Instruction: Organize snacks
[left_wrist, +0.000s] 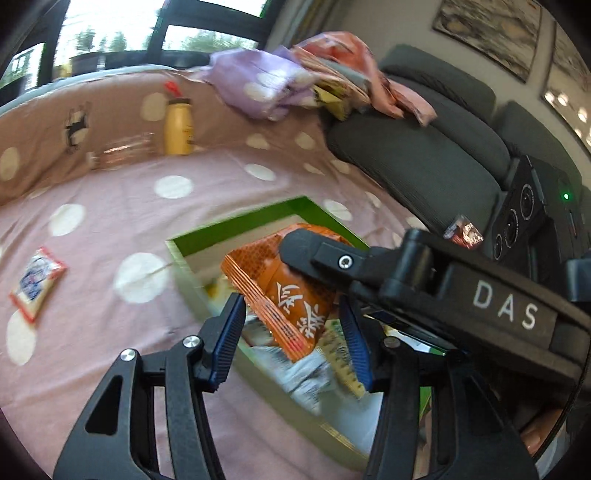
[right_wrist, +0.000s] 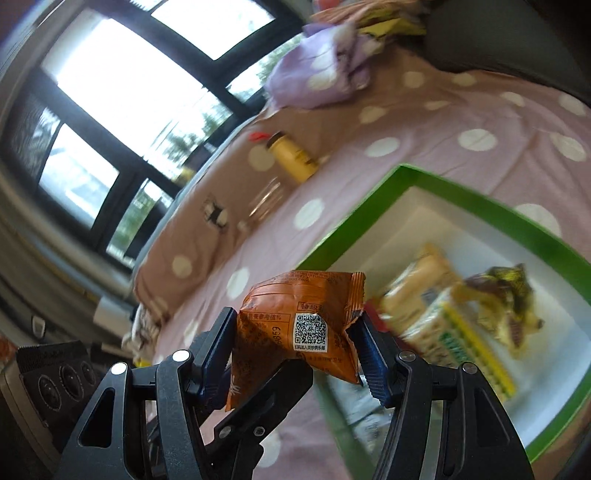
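Between the blue pads of your right gripper (right_wrist: 295, 350) an orange snack packet (right_wrist: 301, 321) is sitting pinched, its jaws closed on the crumpled foil with a QR code facing the right wrist camera. You are holding it in the air at the near edge of the green box (right_wrist: 354, 214), which is lying open on the pink polka-dot bedsheet (right_wrist: 436, 122). Inside the box, several wrapped snacks (right_wrist: 454, 317) are piling up against its white floor, though motion blur is making their labels unreadable. Your left gripper (left_wrist: 295, 339) is hovering with its jaws spread apart, holding nothing, and the same orange packet is hanging just in front of them in the left wrist view, with the black finger of your right gripper crossing over it from the right. Farther back on the sheet, a yellow bottle (left_wrist: 178, 125) with a red cap is standing beside what seems to be a clear glass jar (left_wrist: 123, 151) lying on its side. One red-and-white snack packet (left_wrist: 37, 282) is lying alone on the sheet, well apart from the box, to the left. A heap of lilac and pink cloth (left_wrist: 273, 85) is resting against a dark grey cushion (left_wrist: 424, 166).
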